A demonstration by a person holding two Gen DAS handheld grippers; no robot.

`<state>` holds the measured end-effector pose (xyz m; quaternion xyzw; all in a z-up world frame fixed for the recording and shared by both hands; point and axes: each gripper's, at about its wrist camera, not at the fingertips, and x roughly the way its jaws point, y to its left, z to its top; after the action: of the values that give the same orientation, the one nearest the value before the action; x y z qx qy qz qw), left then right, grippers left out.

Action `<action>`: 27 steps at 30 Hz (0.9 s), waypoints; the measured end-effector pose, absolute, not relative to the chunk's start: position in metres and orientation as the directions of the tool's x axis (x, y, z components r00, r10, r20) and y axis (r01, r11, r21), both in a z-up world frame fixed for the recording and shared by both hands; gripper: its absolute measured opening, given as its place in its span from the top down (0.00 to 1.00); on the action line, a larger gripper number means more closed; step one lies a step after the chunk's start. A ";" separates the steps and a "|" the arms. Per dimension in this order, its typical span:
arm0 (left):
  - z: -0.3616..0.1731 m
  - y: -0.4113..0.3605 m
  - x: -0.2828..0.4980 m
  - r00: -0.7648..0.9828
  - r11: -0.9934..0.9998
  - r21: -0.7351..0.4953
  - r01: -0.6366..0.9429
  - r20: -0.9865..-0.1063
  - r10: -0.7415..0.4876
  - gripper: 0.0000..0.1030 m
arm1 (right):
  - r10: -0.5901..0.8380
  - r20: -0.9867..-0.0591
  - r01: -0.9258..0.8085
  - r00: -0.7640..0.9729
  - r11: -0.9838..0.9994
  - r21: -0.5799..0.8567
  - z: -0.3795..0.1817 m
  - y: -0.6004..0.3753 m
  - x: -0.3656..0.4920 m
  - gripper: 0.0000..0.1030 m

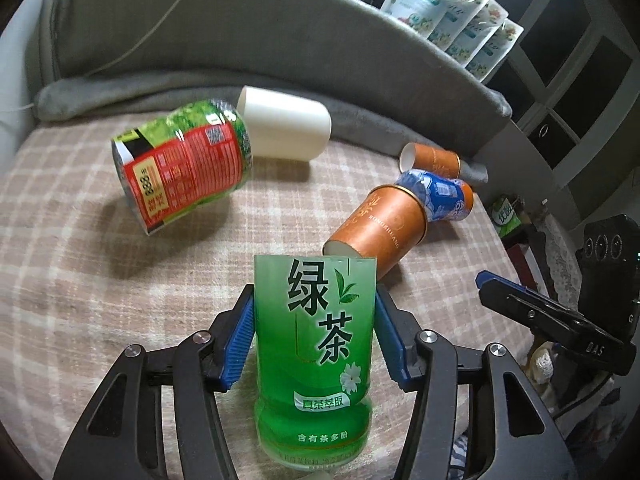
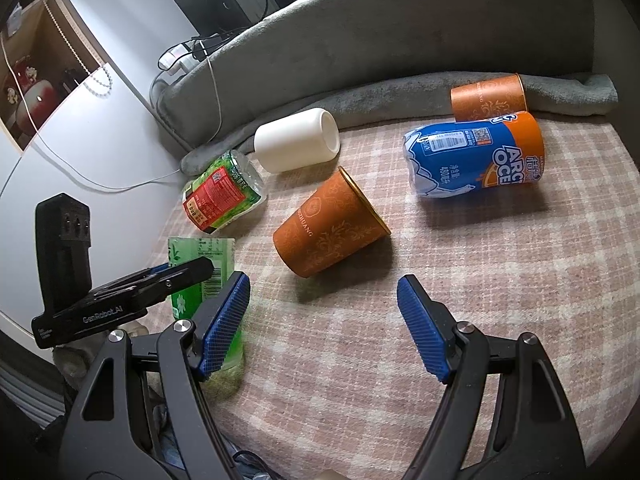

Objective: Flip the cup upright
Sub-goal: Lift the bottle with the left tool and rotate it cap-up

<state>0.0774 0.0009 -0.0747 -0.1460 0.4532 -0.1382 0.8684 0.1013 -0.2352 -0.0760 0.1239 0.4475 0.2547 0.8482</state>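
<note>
Here the left gripper (image 1: pixel 314 338) is clamped on the green tea cup (image 1: pixel 316 344), its blue pads (image 1: pixel 239 344) pressed against both sides of the label. The cup, a cut-off bottle, stands upright between the fingers with its open, cut edge on top and its base low by the checked blanket (image 1: pixel 72 280). In the right wrist view the same cup (image 2: pixel 208 264) shows at the left edge, partly hidden behind the left gripper's black body and the right gripper's near finger.

The right gripper (image 2: pixel 324 326) hangs above the blanket with its jaws wide apart and nothing between them; bare checked cloth fills the gap.

Just beyond the green tea cup lies an orange paper cup (image 1: pixel 378 228) on its side, its mouth turned towards the left gripper. Touching its far end is a blue and orange cut bottle (image 1: pixel 438 196), also on its side, and behind that a second orange cup (image 1: pixel 432 158) lies against the grey bolster (image 1: pixel 280 40). Further left, a green and red cut bottle (image 1: pixel 184 164) lies tilted on the blanket, with a white cup (image 1: pixel 286 128) on its side just behind it, the two touching or nearly so. Printed pouches (image 1: pixel 452 8) stand in a row behind the bolster at the upper right
</note>
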 end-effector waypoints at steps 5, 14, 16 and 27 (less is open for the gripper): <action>-0.068 0.000 0.073 0.591 0.922 -0.369 0.116 -0.721 -0.363 0.47 | 0.541 -0.696 -0.322 0.472 0.841 0.435 -0.075 -0.235 0.101 0.24; -0.068 0.003 0.086 0.674 0.926 -0.360 0.114 -0.657 -0.338 0.47 | 0.538 -0.695 -0.323 0.477 0.843 0.431 -0.073 -0.233 0.100 0.24; -0.068 0.003 0.089 0.695 0.932 -0.345 0.112 -0.643 -0.322 0.47 | 0.538 -0.694 -0.323 0.478 0.843 0.431 -0.073 -0.233 0.100 0.24; -0.072 -0.012 0.090 0.790 0.976 -0.178 0.123 -0.577 -0.205 0.47 | 0.541 -0.692 -0.317 0.478 0.841 0.439 -0.075 -0.235 0.104 0.24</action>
<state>0.0900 -0.0119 -0.0720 -0.0654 0.3119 -0.0869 0.9439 0.1037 -0.2348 -0.0749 0.1264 0.4442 0.2522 0.8503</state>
